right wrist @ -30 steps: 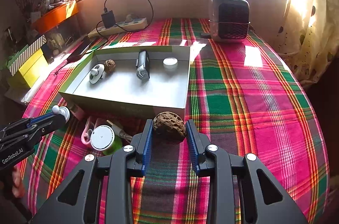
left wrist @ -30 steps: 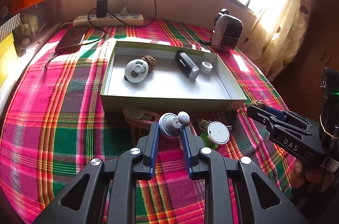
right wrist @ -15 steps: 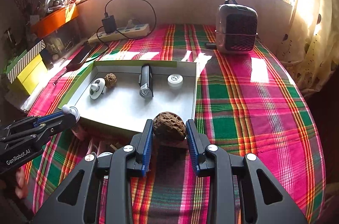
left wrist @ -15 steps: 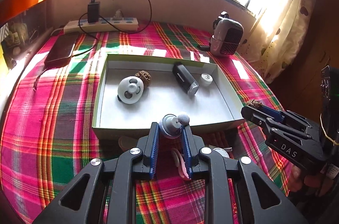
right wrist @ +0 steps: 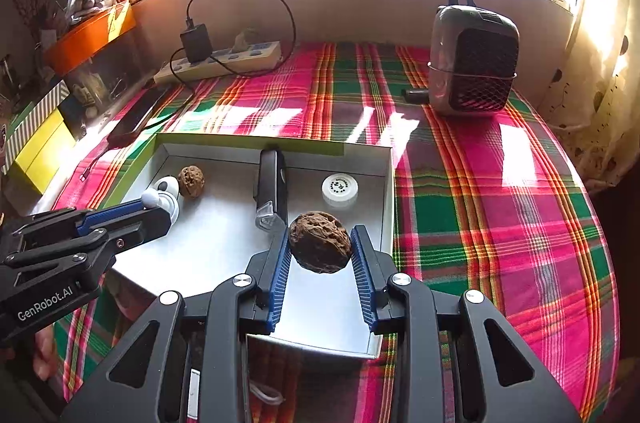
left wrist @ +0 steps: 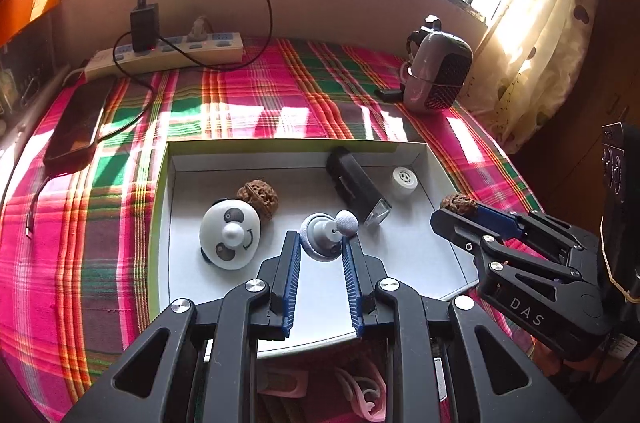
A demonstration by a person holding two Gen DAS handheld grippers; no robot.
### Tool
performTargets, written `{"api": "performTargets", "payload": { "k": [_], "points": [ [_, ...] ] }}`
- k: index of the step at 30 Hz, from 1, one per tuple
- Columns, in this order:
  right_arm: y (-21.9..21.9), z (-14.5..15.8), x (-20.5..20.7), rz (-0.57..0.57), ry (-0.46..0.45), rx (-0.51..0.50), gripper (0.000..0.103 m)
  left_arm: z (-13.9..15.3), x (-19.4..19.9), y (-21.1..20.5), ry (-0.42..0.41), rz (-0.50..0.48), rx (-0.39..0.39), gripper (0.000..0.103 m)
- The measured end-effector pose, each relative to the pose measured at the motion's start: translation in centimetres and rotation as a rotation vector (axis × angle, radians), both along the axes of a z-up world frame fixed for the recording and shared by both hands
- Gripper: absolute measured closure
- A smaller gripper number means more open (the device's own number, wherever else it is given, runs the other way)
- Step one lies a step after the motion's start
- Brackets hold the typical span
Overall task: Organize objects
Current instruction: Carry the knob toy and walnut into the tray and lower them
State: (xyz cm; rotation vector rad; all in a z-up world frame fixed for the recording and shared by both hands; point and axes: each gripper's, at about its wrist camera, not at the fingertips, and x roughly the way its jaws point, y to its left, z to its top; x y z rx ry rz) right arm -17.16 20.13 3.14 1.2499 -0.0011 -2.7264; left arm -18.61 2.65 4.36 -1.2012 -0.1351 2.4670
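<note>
A shallow open box (left wrist: pixel 162 183) (right wrist: pixel 386 183) lies on the plaid cloth. Inside it are a panda-faced disc (left wrist: pixel 230 237), a walnut (left wrist: pixel 258 199) (right wrist: pixel 191 181), a black torch (left wrist: pixel 356 187) (right wrist: pixel 271 189) and a small white cap (left wrist: pixel 404 180) (right wrist: pixel 339 189). My left gripper (left wrist: pixel 319 243) (right wrist: pixel 160 207) is shut on a small grey-white gadget (left wrist: pixel 326 233) with a round ball tip, held above the box floor. My right gripper (right wrist: pixel 320 251) (left wrist: pixel 454 209) is shut on a second walnut (right wrist: pixel 320 247) (left wrist: pixel 458 202), held over the box near its right wall.
A small heater (right wrist: pixel 474 63) (left wrist: pixel 438 79) stands at the back right. A power strip (left wrist: pixel 168 53) (right wrist: pixel 218 61) with a charger and cable lies by the wall, a dark phone (left wrist: pixel 78 121) to the left. Pink items (left wrist: pixel 360 391) lie on the cloth in front of the box.
Both grippers have moved forward with their loads, from above the cloth in front of the box to above its inside. The loose items in front have dropped below the fingers.
</note>
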Motion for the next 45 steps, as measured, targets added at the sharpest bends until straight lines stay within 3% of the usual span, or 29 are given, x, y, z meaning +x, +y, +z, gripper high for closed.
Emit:
{"api": "performTargets", "payload": {
  "k": [20, 45],
  "points": [
    [-0.6, -2.6, -3.4, 0.028, -0.045, 0.042, 0.071, -2.5, -5.6, 2.7, -0.053, -0.020, -0.076, 0.084],
    [-1.4, -3.2, -3.8, 0.042, -0.033, 0.103, 0.071, -2.9, -6.4, 3.3, -0.060, -0.022, -0.097, 0.083]
  ]
}}
